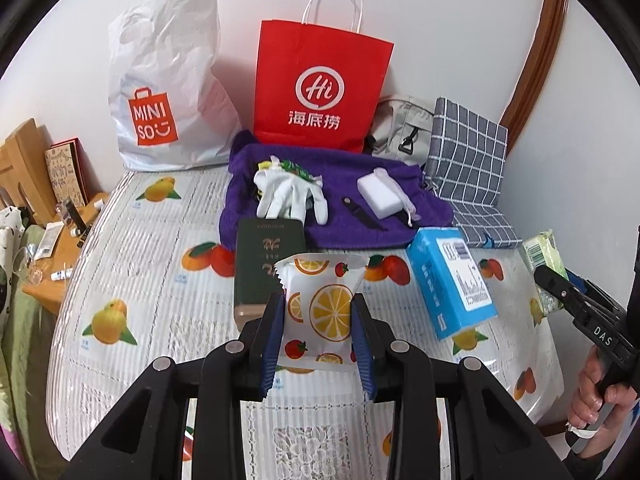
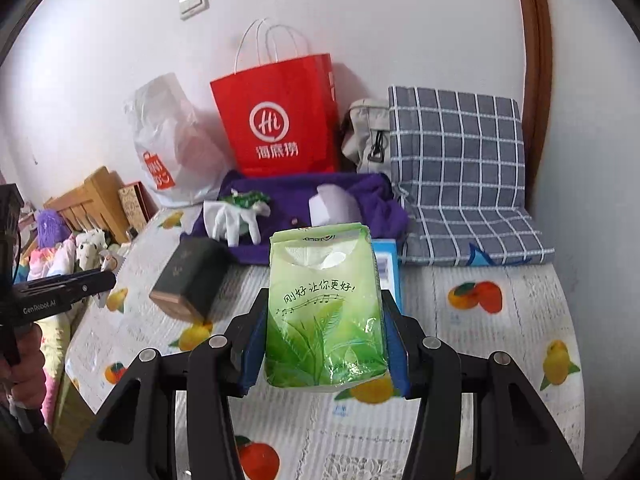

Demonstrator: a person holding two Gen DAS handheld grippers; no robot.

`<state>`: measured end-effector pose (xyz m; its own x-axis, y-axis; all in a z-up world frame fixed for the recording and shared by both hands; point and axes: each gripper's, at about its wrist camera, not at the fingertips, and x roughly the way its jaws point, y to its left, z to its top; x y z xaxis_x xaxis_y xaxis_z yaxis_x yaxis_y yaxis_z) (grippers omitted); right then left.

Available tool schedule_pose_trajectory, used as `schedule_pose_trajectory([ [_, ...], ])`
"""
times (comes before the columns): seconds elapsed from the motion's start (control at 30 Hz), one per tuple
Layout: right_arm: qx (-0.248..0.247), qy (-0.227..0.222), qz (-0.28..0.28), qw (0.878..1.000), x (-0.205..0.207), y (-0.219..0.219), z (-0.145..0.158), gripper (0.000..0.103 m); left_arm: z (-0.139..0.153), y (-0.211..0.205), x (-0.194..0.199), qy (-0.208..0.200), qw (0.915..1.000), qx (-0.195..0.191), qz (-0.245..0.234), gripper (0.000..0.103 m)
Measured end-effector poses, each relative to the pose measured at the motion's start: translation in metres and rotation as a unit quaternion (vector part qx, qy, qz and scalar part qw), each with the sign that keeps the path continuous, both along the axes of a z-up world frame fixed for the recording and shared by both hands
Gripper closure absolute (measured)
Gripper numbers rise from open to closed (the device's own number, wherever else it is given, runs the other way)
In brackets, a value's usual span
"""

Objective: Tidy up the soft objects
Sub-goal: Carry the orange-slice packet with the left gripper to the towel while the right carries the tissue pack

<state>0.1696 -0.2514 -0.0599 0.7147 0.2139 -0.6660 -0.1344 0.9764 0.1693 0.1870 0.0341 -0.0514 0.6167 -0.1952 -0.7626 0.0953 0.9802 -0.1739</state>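
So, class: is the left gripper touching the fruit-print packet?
Touching. In the left wrist view, the left gripper has both blue pads pressed against the sides of the fruit-print packet, holding it above the tablecloth.

The left gripper clamps a fruit-print packet above the table, the packet apparently lifted clear.

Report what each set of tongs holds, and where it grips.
Left tongs pinch the orange-print packet by its two side edges. Right tongs clamp the green tissue pack across its sides.
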Motion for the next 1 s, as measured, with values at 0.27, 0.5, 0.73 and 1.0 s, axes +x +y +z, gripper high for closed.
schedule_pose_trajectory([
  [0.27,0.001,-0.016,0.006,1.0,0.016,0.007,0.014,0.052,0.015,0.003,0.012,-0.017,0.9999,-0.002,0.001,0.072],
  [0.5,-0.008,-0.025,0.016,1.0,0.026,0.016,0.021,0.052,0.016,-0.002,0.029,-0.021,0.9997,-0.014,-0.005,0.072],
  [0.73,-0.015,-0.034,0.024,0.999,0.041,0.023,0.025,0.052,0.013,-0.008,0.048,-0.022,0.9996,-0.015,-0.01,0.072],
  [1.0,-0.026,-0.048,0.035,0.998,0.067,0.03,0.027,0.052,0.014,-0.015,0.078,-0.027,0.9995,-0.014,-0.012,0.072],
])
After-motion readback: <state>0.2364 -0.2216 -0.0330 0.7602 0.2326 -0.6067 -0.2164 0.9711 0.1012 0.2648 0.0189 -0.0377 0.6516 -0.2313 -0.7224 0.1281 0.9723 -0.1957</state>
